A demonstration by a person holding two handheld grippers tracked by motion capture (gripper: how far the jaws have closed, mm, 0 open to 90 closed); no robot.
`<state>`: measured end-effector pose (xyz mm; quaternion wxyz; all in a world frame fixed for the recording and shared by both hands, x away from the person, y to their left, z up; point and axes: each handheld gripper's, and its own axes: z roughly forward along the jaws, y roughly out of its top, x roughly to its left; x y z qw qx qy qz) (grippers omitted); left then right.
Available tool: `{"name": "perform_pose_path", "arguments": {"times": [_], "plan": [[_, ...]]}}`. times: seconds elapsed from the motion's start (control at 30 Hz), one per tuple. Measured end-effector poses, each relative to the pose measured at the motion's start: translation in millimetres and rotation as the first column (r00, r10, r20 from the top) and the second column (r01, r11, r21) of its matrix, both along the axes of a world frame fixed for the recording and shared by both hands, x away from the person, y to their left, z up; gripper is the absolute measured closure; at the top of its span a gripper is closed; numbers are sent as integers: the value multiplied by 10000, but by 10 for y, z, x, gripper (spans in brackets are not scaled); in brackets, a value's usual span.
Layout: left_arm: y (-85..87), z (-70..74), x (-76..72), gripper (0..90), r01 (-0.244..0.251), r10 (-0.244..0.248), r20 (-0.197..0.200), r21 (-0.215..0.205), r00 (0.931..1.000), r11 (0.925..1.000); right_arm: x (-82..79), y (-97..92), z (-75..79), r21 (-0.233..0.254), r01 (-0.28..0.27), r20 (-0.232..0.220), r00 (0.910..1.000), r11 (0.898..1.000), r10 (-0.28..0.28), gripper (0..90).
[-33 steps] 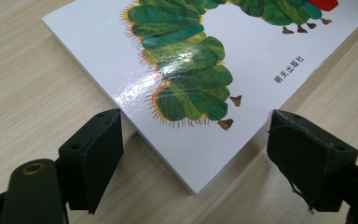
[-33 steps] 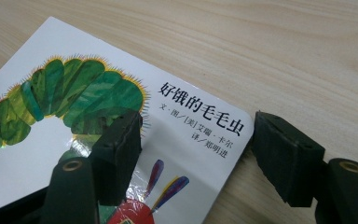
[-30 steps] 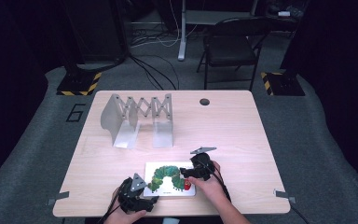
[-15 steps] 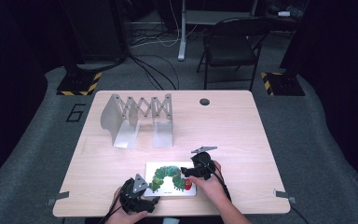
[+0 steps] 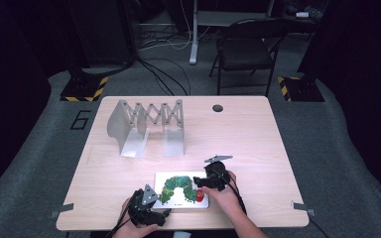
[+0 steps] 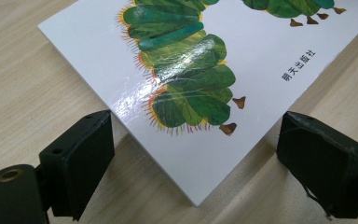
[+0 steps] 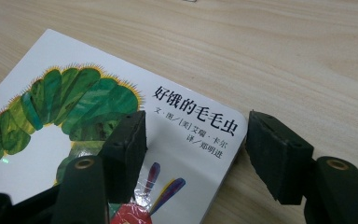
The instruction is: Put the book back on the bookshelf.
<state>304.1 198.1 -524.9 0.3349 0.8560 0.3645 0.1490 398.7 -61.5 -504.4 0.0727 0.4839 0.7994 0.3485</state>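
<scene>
The left gripper (image 6: 191, 154) has just been opening; its jaws stand apart around the book's (image 5: 181, 191) near corner, not pressing it. The right gripper (image 7: 196, 154) has just been closing, jaws apart over the far corner. The book lies flat near the table's (image 5: 258, 134) front edge, ready for lifting.

High view: table (image 5: 258, 134) brightly lit from overhead, room around it dim to near black at the edges. Soft and low in detail, the hands slightly smeared. The metal rack (image 5: 146, 126) throws short pale shadows. Left gripper view: sharp, with a white streak of glare across the glossy book (image 6: 177, 79) cover; the near black parts at the bottom are slightly soft. Right gripper view: evenly lit, print crisp, faint shadow under the book's edge.
</scene>
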Motion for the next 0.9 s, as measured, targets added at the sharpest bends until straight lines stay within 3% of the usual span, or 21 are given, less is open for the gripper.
{"name": "perform_pose_path", "arguments": {"times": [0.07,0.17,0.3,0.47,0.9], "plan": [[0,-4,1,101,15,-15,12,-11,10000,10000,3,-10,4,3,-68,114,9999,10000,68,387],[-6,-8,-1,90,-32,32,-2,-47,10000,10000,-17,-8,31,186,145,-96,9999,9997,-143,394],[-19,-27,-1,78,-127,130,143,-177,9998,9998,-12,-37,45,317,7,261,9997,9995,-16,397],[-29,-33,1,46,-50,51,104,-123,9999,9999,-21,-44,69,480,74,241,9997,9988,-86,399],[-27,-33,3,43,-23,24,143,-94,9999,10000,21,-12,-12,83,25,-50,10000,10000,-25,403]]}}
